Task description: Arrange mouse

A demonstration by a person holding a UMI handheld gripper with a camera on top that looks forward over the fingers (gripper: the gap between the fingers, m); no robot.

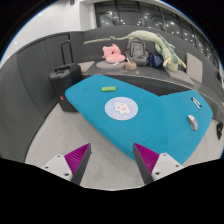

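Note:
A teal table (150,125) stands ahead of my gripper (112,160). On it lie a white roundish object (122,108), perhaps the mouse, a small green item (109,89), a small pale object (192,121) near the right end and another small thing (196,101) behind it. I cannot tell for sure which one is the mouse. My fingers, with magenta pads (78,155), are open and empty. They hover over the grey floor just short of the table's near edge.
A grey sofa (100,66) with plush toys (113,52) stands beyond the table. A black case (62,75) sits on the floor to the left of the table. Grey floor (50,135) lies left of the table.

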